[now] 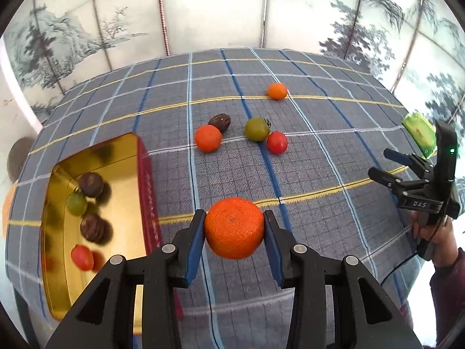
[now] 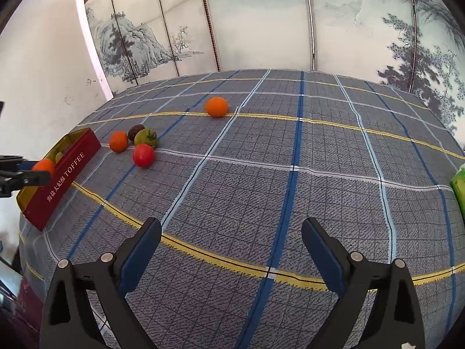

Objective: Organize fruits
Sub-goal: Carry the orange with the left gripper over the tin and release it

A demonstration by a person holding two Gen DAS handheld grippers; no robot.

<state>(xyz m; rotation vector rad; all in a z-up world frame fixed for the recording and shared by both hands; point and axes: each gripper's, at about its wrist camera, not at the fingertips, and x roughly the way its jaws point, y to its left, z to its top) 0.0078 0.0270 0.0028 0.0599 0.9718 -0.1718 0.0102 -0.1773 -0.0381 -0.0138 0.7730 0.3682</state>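
We see a large orange mandarin (image 1: 234, 228) clamped between the two blue pads of the left gripper (image 1: 234, 232), which holds it above the checked tablecloth (image 1: 319, 174), just to the right of the red tin box (image 1: 145, 192) with a golden inside. In the box there are already two brown round fruits (image 1: 91, 184), a green tomato (image 1: 77, 203) and a red tomato (image 1: 82, 258).

Farther on the cloth we find a small group: an orange mandarin (image 1: 208, 138), a dark brown date (image 1: 219, 121) just behind it, a green tomato with a stem (image 1: 257, 128) and a red cherry tomato (image 1: 277, 142) touching it. One more small mandarin (image 1: 277, 91) lies alone, well apart from the group, on a yellow stripe.

The right gripper (image 2: 231, 241) hangs over the bare cloth with its fingers wide apart and nothing between them. A green packet (image 1: 420, 132) lies at the right edge of the table. Behind the table stands a painted folding screen (image 2: 261, 23).
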